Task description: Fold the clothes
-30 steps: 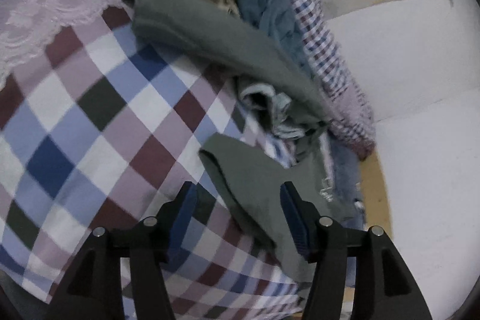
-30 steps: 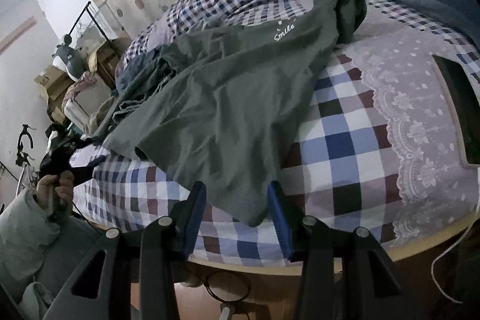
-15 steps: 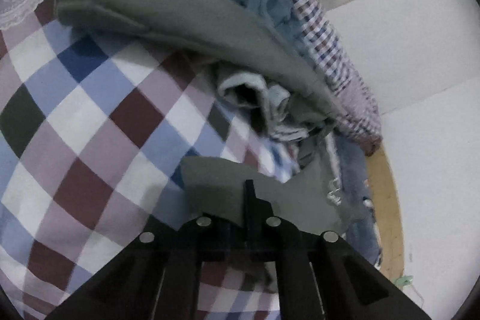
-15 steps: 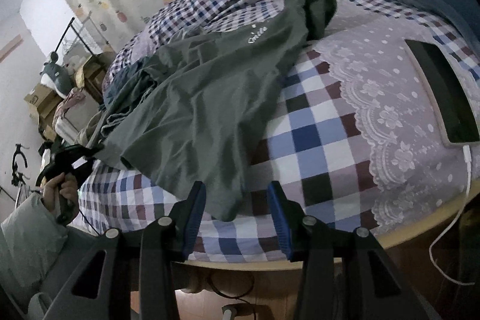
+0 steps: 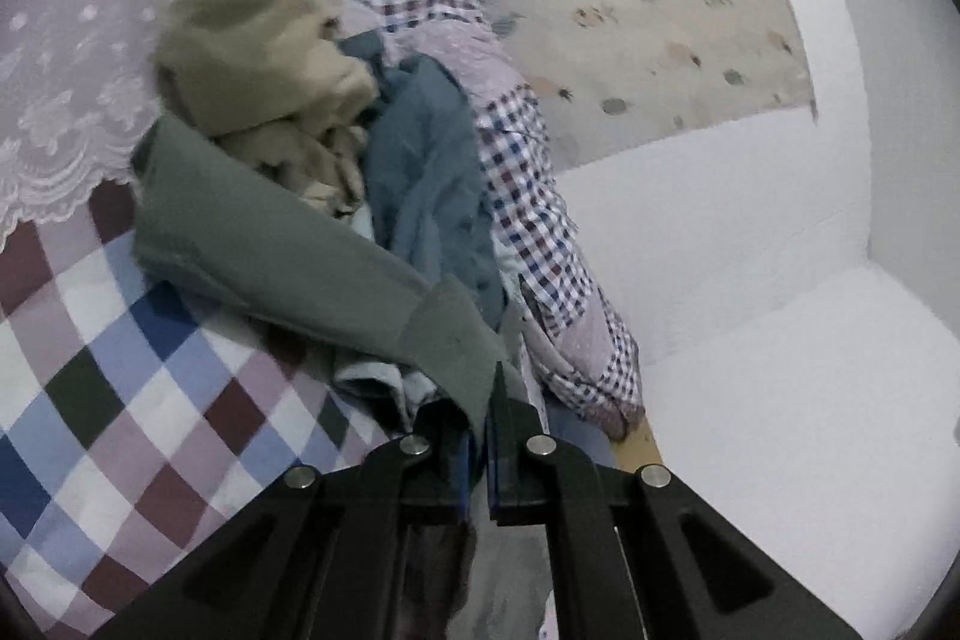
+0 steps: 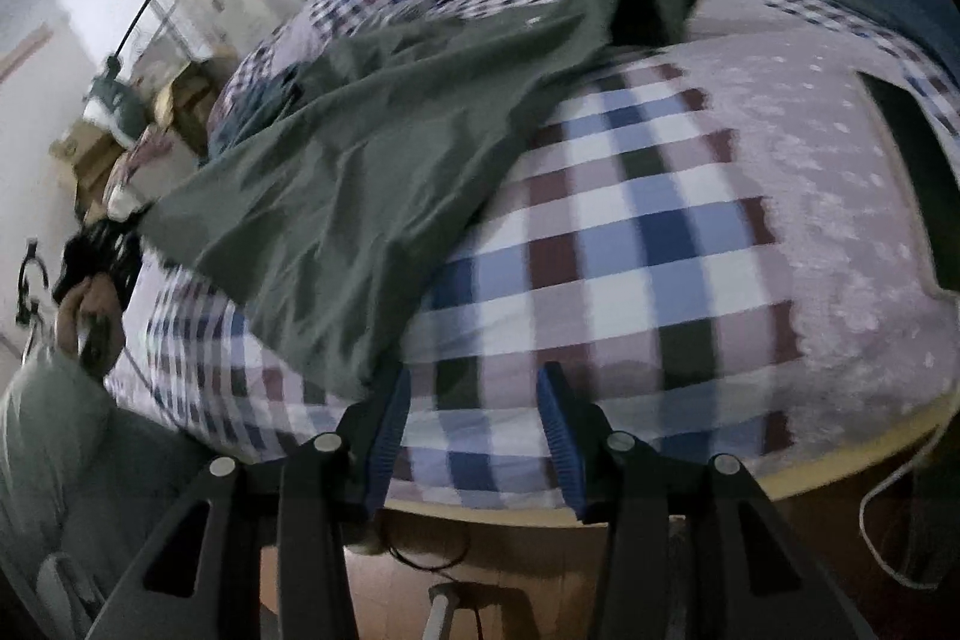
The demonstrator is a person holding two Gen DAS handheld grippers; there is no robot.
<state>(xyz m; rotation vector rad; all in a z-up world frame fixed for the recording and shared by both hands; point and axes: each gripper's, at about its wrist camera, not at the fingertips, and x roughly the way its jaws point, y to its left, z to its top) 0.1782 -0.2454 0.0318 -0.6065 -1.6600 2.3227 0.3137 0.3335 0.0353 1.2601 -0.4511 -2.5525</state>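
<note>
While pinching a corner of the grey-green cotton garment (image 5: 288,250), left hand-held gripper (image 5: 478,451) lifting it off the checked bed cover (image 6: 630,244); right hand-held gripper (image 6: 474,436) hovering spread beside its hem.

Your right wrist view motion-blurred; dark slab (image 6: 918,172) cut by right edge; green shirt (image 6: 360,172) print unreadable.
</note>
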